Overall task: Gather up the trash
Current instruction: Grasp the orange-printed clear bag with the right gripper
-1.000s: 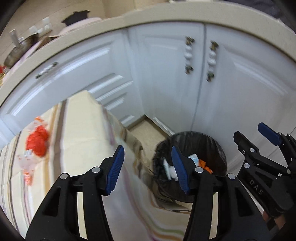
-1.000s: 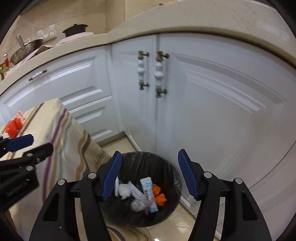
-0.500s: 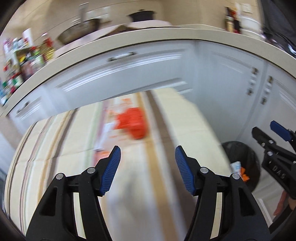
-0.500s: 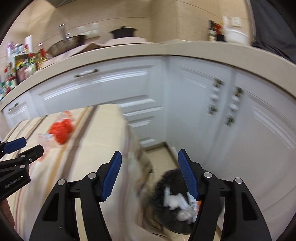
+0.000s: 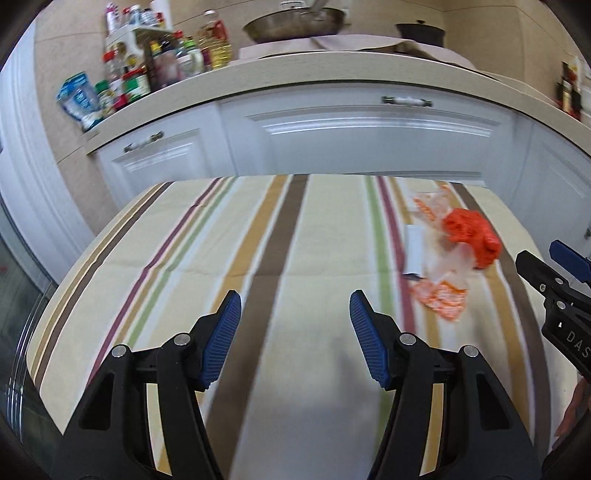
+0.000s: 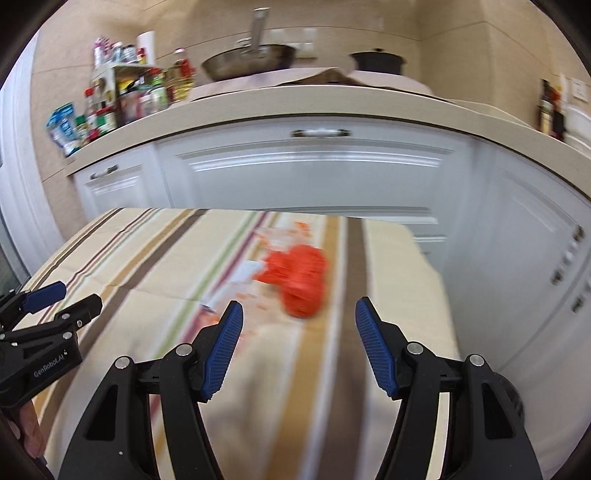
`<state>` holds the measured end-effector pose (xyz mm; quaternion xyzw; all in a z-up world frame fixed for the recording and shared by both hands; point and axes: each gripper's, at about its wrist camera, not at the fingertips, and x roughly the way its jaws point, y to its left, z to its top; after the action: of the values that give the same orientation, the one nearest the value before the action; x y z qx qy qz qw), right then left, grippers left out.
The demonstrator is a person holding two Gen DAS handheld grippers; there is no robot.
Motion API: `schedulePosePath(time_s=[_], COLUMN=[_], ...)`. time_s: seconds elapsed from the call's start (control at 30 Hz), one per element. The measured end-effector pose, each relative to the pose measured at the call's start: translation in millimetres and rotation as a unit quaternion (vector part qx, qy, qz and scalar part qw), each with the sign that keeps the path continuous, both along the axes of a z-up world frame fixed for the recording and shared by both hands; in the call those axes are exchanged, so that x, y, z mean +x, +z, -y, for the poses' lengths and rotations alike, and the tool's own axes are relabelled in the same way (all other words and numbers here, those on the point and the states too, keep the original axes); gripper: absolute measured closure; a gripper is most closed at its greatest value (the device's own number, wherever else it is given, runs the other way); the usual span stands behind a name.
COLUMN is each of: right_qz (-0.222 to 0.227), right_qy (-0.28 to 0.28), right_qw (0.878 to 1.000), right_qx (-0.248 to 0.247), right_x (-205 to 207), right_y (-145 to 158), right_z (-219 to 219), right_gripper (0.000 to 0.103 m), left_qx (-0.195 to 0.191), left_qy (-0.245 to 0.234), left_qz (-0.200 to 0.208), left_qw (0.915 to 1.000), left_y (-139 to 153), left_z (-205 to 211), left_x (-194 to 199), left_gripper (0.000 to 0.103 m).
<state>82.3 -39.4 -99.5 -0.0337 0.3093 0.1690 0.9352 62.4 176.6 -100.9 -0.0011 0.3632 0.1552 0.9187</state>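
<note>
Both hand-held grippers hang over a table draped in a striped tablecloth (image 5: 258, 240), in front of white kitchen cabinets (image 5: 369, 144). The left gripper (image 5: 295, 332) has its blue-padded jaws spread wide with nothing between them, above bare cloth well to the left of the trash. The right gripper (image 6: 299, 339) is likewise wide open and empty, its tips just short of the trash and roughly lined up with it.

The trash lies on the cloth toward the right-hand end of the table: a crumpled orange net bag (image 5: 471, 236), beside it a clear wrapper with orange print (image 5: 443, 291), and a small white slip (image 5: 413, 247) on the wrapper's left edge. Motion blur softens the pile in the right wrist view, where the orange net bag (image 6: 303, 280) sits just beyond the open jaws.

Behind the table, on the countertop (image 5: 332, 77), stand a cluster of bottles and jars (image 5: 147, 70), a metal pan (image 5: 295, 22) and a dark pot (image 5: 421, 27).
</note>
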Motion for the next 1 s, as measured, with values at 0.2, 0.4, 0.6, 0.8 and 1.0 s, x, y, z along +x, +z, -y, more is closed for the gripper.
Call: schedulePosePath(time_s=[0.2, 0.4, 0.6, 0.8, 1.0], right_qz=[-0.012, -0.03, -0.054, -0.07, -0.067], right_qy=[0.015, 0.003, -0.001, 0.02, 0.03], right_qw=[1.0, 0.999, 0.997, 0.997, 0.997], right_qx=[-0.015, -0.039, -0.048, -0.035, -0.02], right_x=[9.2, 19.5, 30.0, 28.9, 18.6], right_y=[-8.6, -18.8, -28.5, -33.6, -27.7], right_z=[-36.0, -52.0, -57.4, -57.4, -46.7], right_gripper=[0.041, 0.041, 0.047, 0.08, 0.084], left_qx=[-0.007, -0.016, -0.023, -0.027, -0.029], left_qy=[0.024, 0.043, 0.045, 0.032, 0.009], left_qz=[-0.003, -0.012, -0.018, -0.021, -0.024], left_qw=[0.9997, 0.9989, 0.9985, 0.9989, 0.9992], left_y=[-6.0, -14.3, -21.0, -23.7, -26.0], left_z=[-32.8, -59.5, -63.6, -54.2, -33.6], left_x=[-5.2, -3.2, 0.6, 5.2, 11.7], left_gripper=[0.043, 0.043, 0.043, 0.043, 0.043])
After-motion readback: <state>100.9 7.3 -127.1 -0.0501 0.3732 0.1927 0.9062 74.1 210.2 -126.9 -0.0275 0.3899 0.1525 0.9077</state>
